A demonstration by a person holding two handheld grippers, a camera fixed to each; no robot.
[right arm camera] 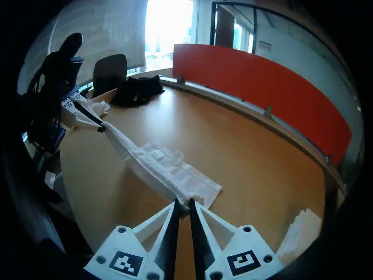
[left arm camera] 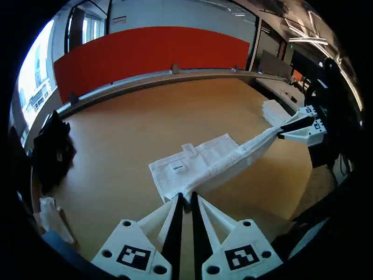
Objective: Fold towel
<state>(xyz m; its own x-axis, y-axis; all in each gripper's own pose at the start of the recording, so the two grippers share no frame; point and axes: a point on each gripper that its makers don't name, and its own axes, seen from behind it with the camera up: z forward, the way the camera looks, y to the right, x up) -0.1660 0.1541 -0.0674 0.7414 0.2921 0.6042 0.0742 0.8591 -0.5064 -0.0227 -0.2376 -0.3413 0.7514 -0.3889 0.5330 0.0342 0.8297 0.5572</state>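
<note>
A white towel (left arm camera: 205, 161) lies half on the wooden table, its near edge lifted and stretched taut between both grippers. In the left gripper view, my left gripper (left arm camera: 186, 201) is shut on one corner at the bottom, and my right gripper (left arm camera: 284, 132) pinches the other end at the right. In the right gripper view, the towel (right arm camera: 172, 170) runs from my right gripper (right arm camera: 183, 204), shut on its corner at the bottom, up to my left gripper (right arm camera: 100, 127) at the left.
A stack of folded white towels (left arm camera: 276, 112) sits on the table (left arm camera: 140, 126) behind my right gripper; the stack of towels (right arm camera: 300, 228) also lies at lower right. A black bag (right arm camera: 137, 91), an office chair (right arm camera: 109, 70) and a red partition (left arm camera: 149, 51) border the table.
</note>
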